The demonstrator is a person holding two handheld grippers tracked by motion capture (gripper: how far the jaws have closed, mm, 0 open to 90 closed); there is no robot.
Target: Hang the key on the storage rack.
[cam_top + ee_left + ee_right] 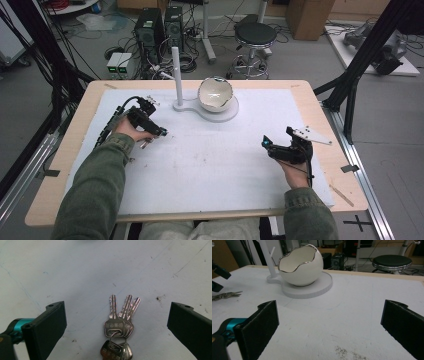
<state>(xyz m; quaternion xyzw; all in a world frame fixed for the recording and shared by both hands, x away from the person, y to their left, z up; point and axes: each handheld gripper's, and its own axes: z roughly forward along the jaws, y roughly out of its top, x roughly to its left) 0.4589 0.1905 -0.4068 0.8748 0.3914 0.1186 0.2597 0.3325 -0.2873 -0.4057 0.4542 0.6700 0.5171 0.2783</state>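
white surface (pixel 210 165) carries an egg-shaped bowl (pixel 215 94) on a round stand (pixel 226 114) at its far side. left gripper (pixel 117 322) points down over a bunch of keys (pixel 118 327), fingers (pixel 50 327) apart. right gripper (pixel 329 325) fingers (pixel 402 325) apart, well apart from the keys.

Your bunch of shiny silver metal keys (pixel 118 322) lies on the matt, scuffed white table cover (pixel 75 272). Your glossy white egg-shaped ceramic bowl (pixel 300 265) shows a silvery rim; its white round base (pixel 322 286) looks matt.
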